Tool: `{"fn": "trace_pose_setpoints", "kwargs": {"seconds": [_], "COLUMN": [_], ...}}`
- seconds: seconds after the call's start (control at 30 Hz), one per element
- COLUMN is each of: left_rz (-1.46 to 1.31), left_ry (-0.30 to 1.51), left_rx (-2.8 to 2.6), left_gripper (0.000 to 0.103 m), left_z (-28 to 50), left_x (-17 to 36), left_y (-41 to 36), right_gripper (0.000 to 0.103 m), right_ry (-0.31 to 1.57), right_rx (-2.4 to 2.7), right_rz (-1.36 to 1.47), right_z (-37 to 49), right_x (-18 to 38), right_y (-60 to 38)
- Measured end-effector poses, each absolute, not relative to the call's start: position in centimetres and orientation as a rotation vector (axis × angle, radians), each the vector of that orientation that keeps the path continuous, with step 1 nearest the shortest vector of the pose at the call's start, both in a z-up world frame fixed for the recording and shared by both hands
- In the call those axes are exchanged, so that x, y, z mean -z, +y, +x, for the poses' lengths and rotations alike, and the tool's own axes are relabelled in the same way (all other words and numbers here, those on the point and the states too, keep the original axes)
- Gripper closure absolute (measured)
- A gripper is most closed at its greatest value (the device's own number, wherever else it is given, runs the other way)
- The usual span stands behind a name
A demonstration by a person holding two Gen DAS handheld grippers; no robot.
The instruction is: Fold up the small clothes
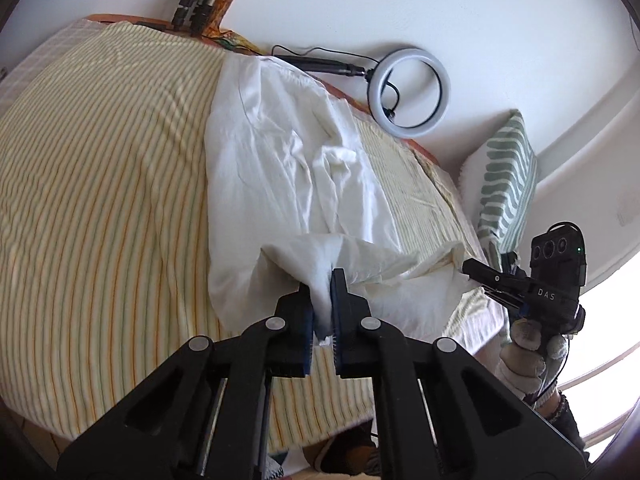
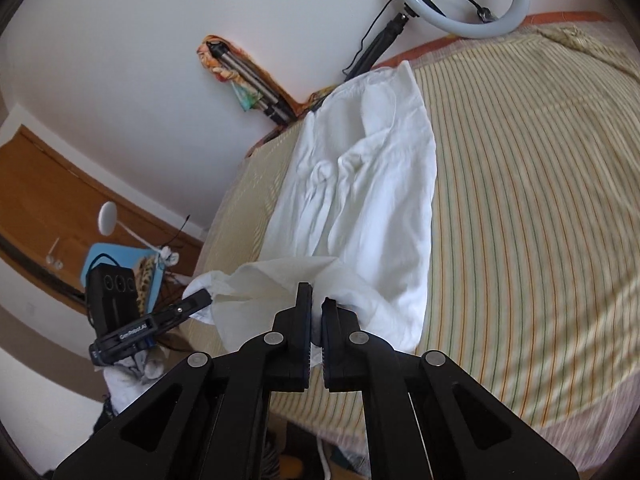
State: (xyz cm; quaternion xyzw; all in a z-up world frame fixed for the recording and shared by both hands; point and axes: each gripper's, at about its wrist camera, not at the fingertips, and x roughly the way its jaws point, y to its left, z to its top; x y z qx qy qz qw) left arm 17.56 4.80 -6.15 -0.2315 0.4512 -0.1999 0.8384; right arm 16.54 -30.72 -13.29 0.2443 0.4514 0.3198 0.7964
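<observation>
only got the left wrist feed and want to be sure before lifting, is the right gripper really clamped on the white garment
Observer: Yes. The right wrist view shows the right gripper shut, with its fingers pinching a bunched edge of the white garment.
Operator: whats off the bed past my left gripper
Observer: Beyond the left gripper there is a brown wooden panel, likely a door.
Operator: anything nearer
Observer: A blue board.
</observation>
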Motion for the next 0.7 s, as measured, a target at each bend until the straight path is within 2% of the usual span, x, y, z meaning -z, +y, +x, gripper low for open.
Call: {"fn": "trace_pose_setpoints", "kwargs": {"seconds": [0.47,0.53,0.6,0.63,0.7], "left_rz": [-0.449,-0.423,-0.401,-0.394,-0.392], "left_ry": [0.97,0.961,0.93,0.913,0.881], "left_rx": [0.312,0.293,0.277,0.271,0.263], "left_gripper": [0.098,0.089,0.071,0.067,0.062], "left_z": [24.9,25.3,25.5,25.6,25.5], "left_x": [9.0,8.9,8.5,8.2,7.3], "left_y": [4.5,4.3,4.4,4.5,5.0], "right_gripper": [0.099,0.096,0.092,0.088,0.071], "right_ry": [1.013,1.019,1.022,1.019,0.978], "right_rx": [-0.57,-0.563,-0.555,-0.558,-0.552], "right_rz": [0.473,0.471,0.446,0.43,0.404], "right_z": [24.3,24.8,25.3,25.4,25.2], "right_x": [15.8,16.1,16.1,15.9,15.1], "right_y": [-28.9,-28.8,-28.7,-28.7,-29.0]}}
